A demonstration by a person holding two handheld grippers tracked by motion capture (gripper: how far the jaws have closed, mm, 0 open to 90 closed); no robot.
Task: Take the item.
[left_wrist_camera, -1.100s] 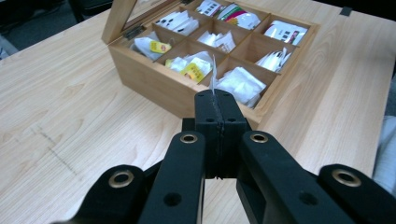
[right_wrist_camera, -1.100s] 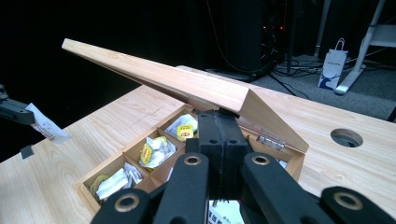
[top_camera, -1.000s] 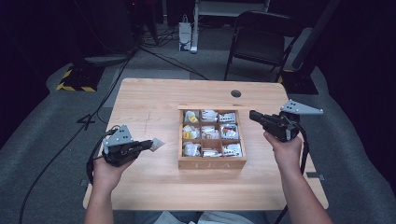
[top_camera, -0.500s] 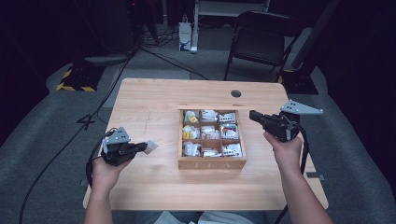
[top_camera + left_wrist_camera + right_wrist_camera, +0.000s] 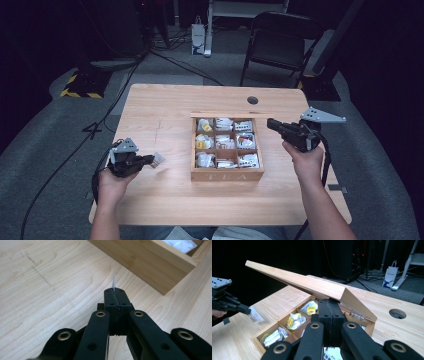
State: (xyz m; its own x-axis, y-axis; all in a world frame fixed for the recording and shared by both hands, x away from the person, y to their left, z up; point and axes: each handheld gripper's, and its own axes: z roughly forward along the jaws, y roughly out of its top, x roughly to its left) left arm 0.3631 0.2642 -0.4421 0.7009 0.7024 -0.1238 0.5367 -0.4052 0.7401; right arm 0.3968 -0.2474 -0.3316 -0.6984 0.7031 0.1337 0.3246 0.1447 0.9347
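Left claw [image 5: 150, 160] clamped on tea sachet [image 5: 158, 159], held low, level | right claw [image 5: 272, 123] together, propping box lid [image 5: 312, 285]

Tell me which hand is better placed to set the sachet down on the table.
Left. The left gripper is shut on the sachet, low over bare table beside the tea box. The right gripper is shut, seemingly propping up the lid, so it looks occupied.

Pale wooden tea box [image 5: 227, 175], yellow-and-white sachets [image 5: 202, 143]
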